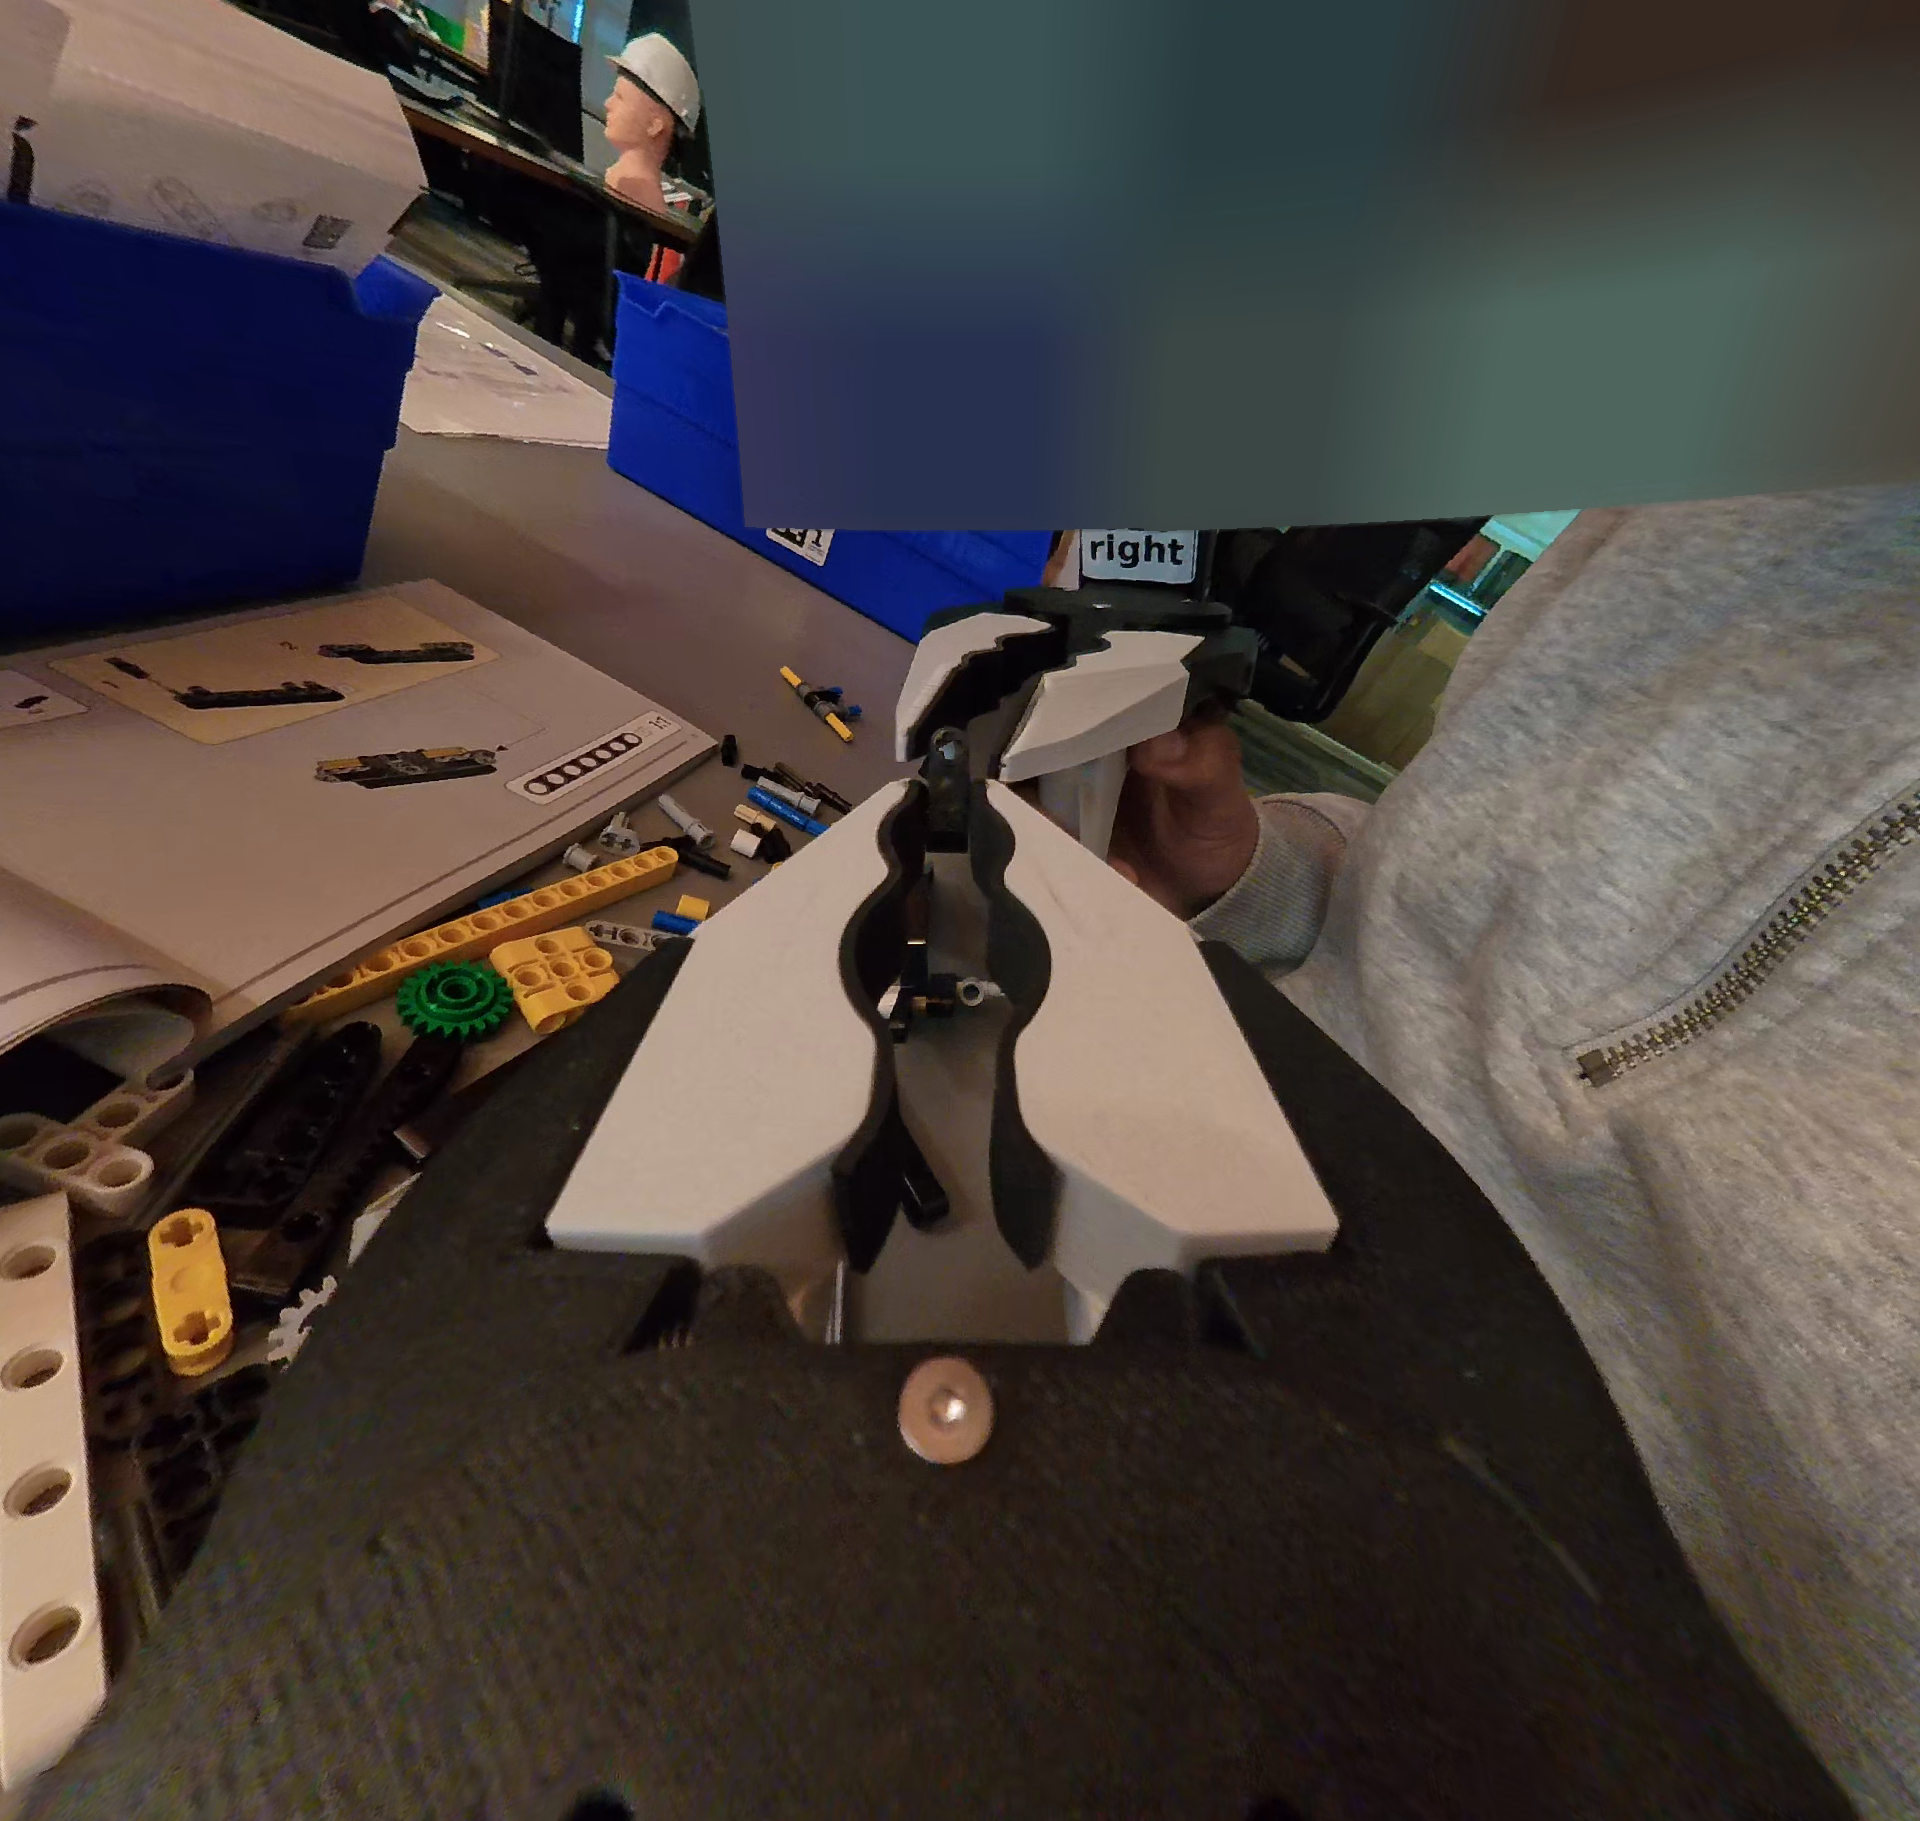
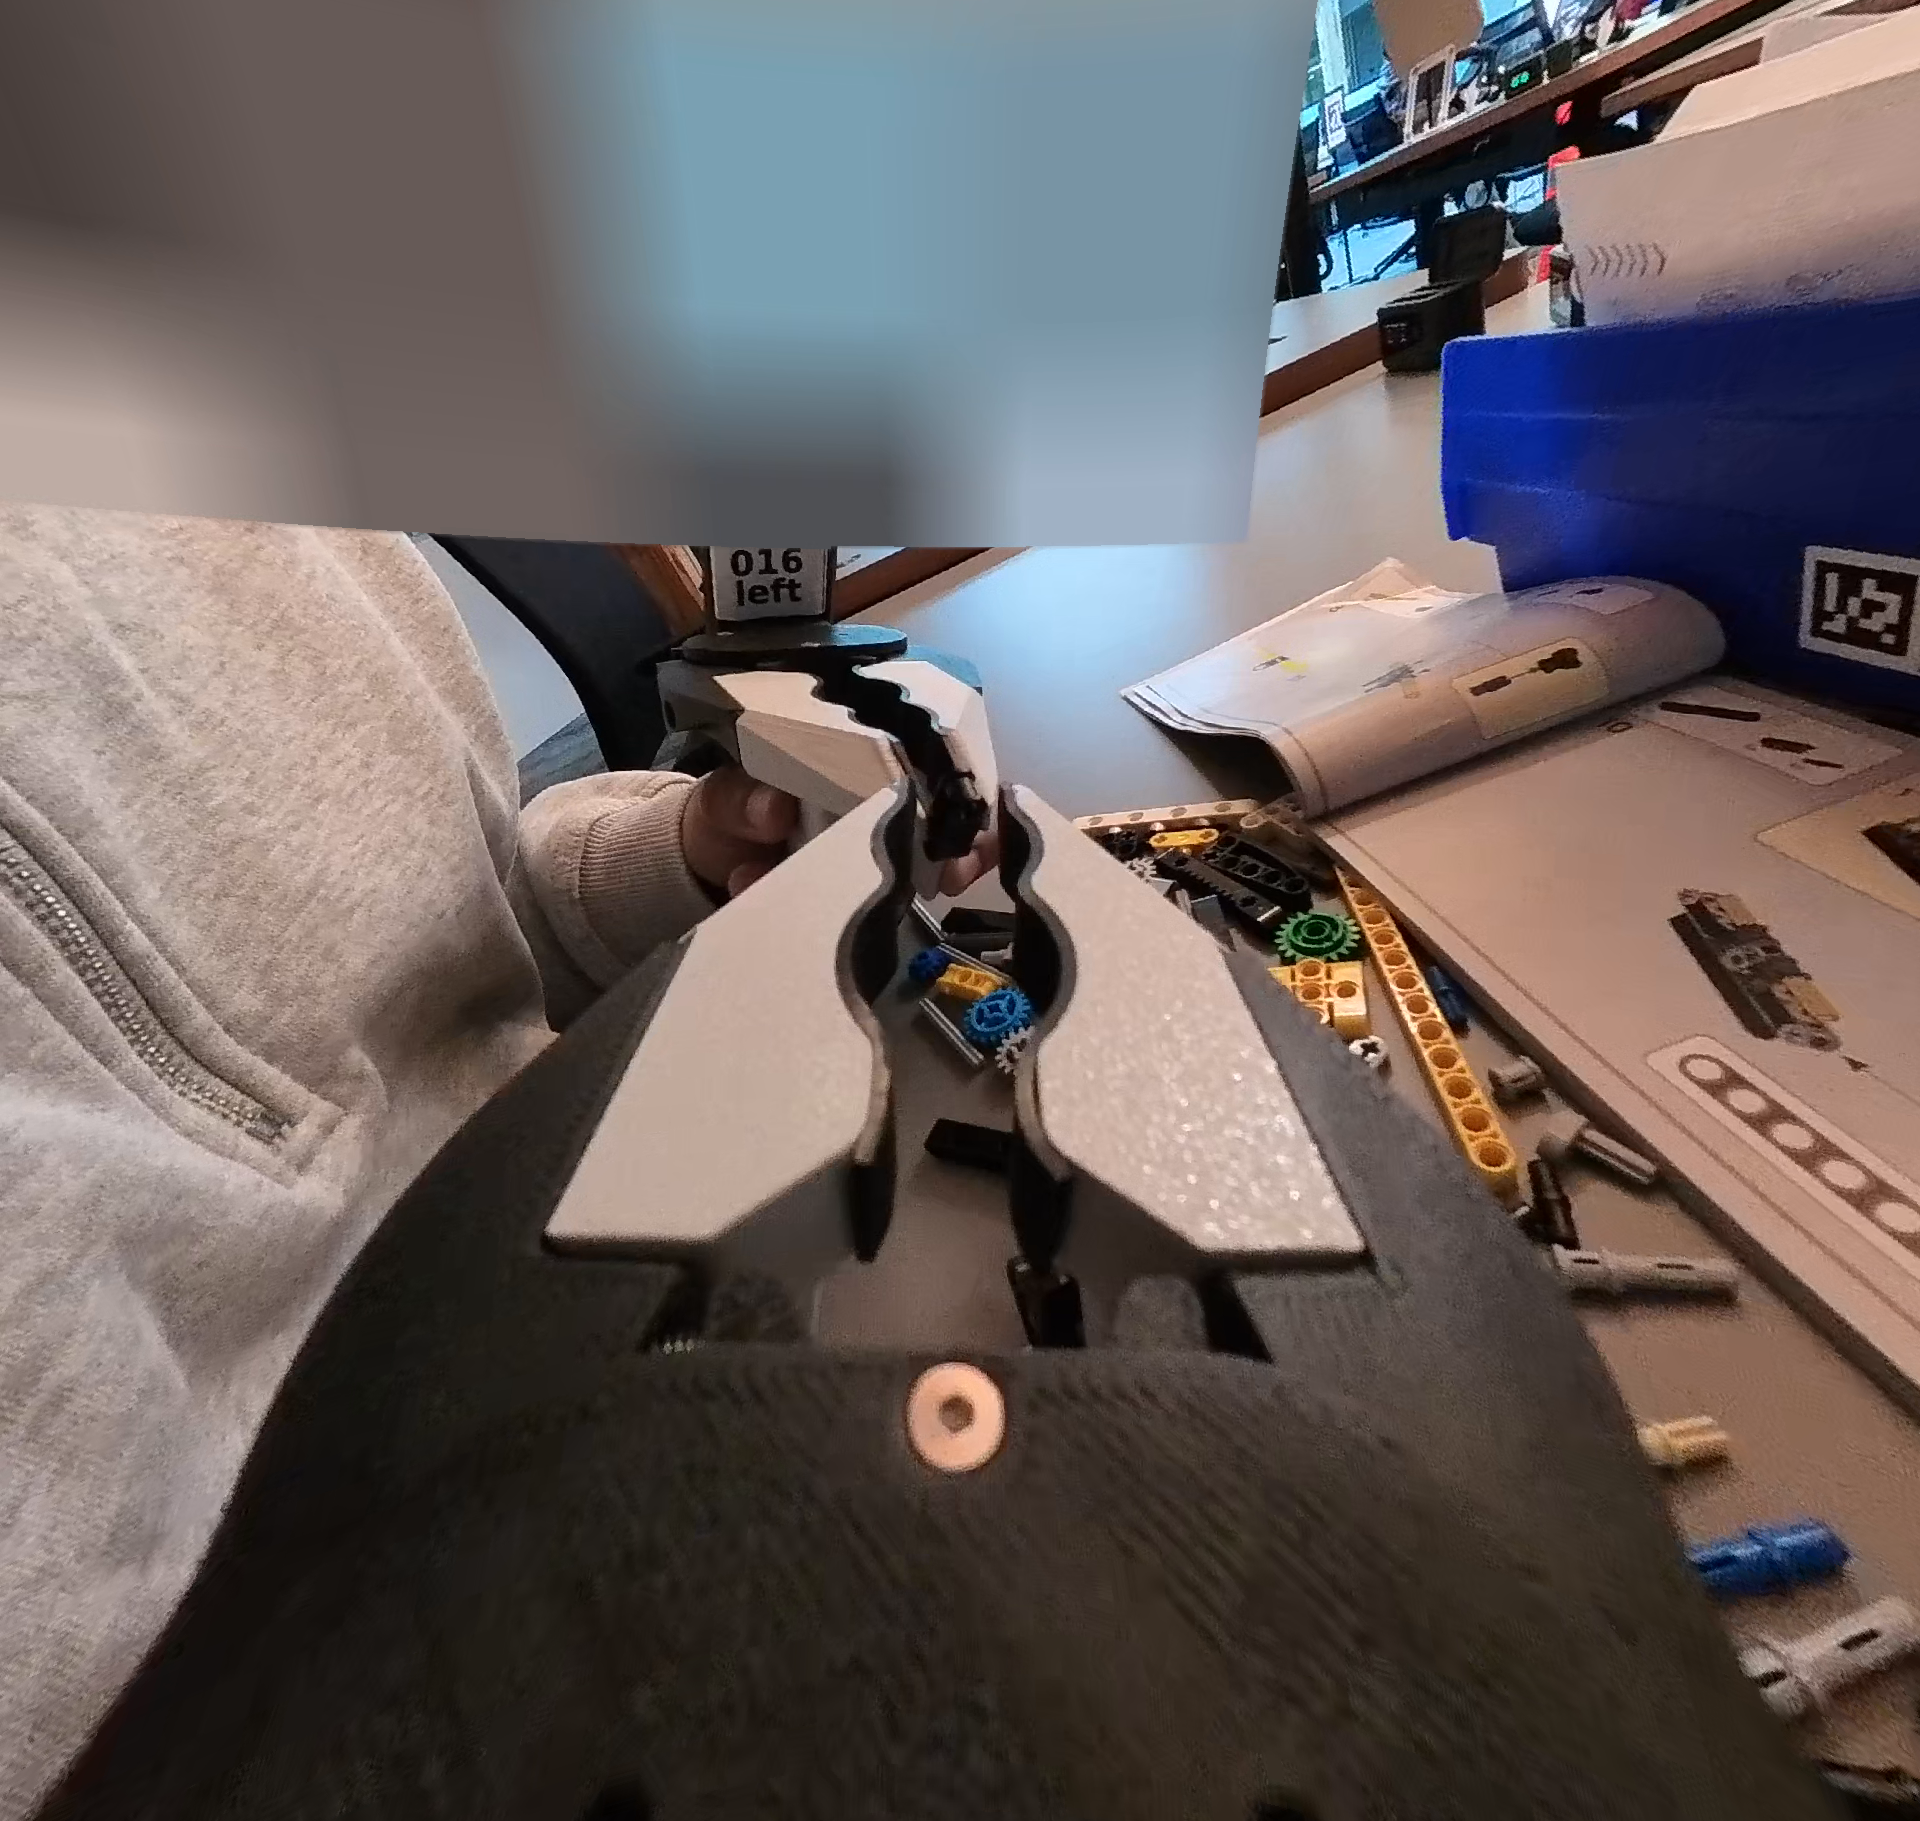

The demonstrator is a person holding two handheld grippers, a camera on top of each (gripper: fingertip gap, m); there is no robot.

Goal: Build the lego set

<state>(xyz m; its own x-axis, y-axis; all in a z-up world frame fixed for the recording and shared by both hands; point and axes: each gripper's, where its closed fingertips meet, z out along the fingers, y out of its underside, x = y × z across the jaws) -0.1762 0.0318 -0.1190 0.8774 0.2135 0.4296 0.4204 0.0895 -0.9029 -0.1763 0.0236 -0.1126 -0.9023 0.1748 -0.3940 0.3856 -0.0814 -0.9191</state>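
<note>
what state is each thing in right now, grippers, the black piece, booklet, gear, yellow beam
left gripper: shut on black piece
right gripper: tips around the same piece, grip unclear
black piece: held above the table
booklet: open, flat
green gear: loose on table
yellow beam: loose, lying flat

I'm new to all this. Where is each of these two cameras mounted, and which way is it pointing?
Left wrist view: sits on the left gripper, looking along its fingers at the right gripper, with a hand and grey sleeve behind.
Right wrist view: sits on the right gripper, looking back at the left gripper and the hand holding it.
Shared: a small black piece between the gripper tips, the green gear, the long yellow beam and the open instruction booklet.
</note>
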